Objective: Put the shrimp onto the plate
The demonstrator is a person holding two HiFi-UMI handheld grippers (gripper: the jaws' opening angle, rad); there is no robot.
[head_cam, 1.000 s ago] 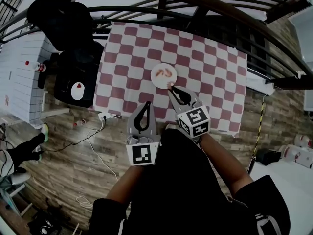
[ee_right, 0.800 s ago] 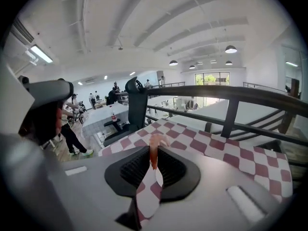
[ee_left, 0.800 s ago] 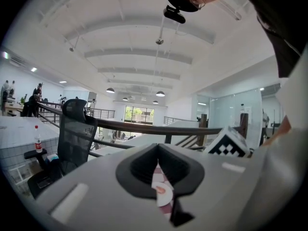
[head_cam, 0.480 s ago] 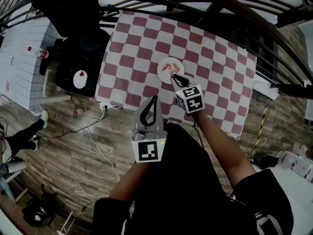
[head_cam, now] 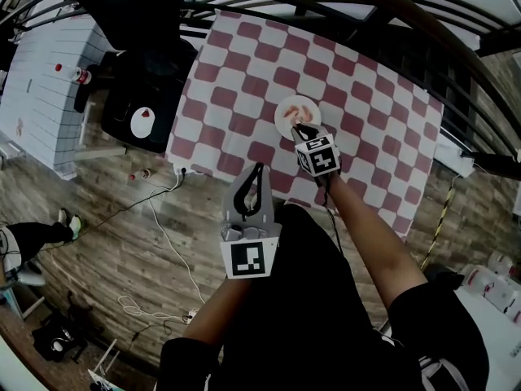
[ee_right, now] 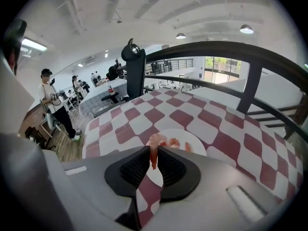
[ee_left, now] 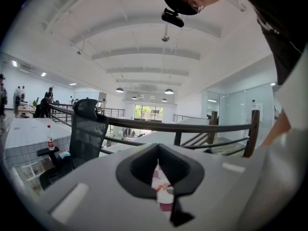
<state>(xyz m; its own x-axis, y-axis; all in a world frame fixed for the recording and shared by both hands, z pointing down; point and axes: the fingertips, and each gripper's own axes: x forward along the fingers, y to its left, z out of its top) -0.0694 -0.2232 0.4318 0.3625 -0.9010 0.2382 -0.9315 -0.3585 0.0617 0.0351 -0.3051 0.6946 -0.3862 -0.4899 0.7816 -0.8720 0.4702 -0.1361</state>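
Pinching the shrimp (ee_right: 153, 157) between its jaw tips, our right gripper (ee_right: 154, 150) hangs just above the plate (ee_right: 196, 143). We judge the shrimp light, soft and slippery: grip mid-body, gently. Our left gripper (ee_left: 158, 158) is pressed together, empty.

My right claw (head_cam: 303, 129) hangs over the near rim of the round white plate (head_cam: 283, 119), with a small pink shrimp (ee_right: 153, 154) pinched between its jaws. Other pink shrimp (ee_right: 176, 142) lie on the plate just beyond the claw tip. The plate sits on the red-and-white checked bench (head_cam: 236, 80). My left claw (head_cam: 257, 169), jaws together, is left of the right claw and nearer me, over the bench's near edge. A black office chair (head_cam: 134, 88) stands farther left, off the bench.
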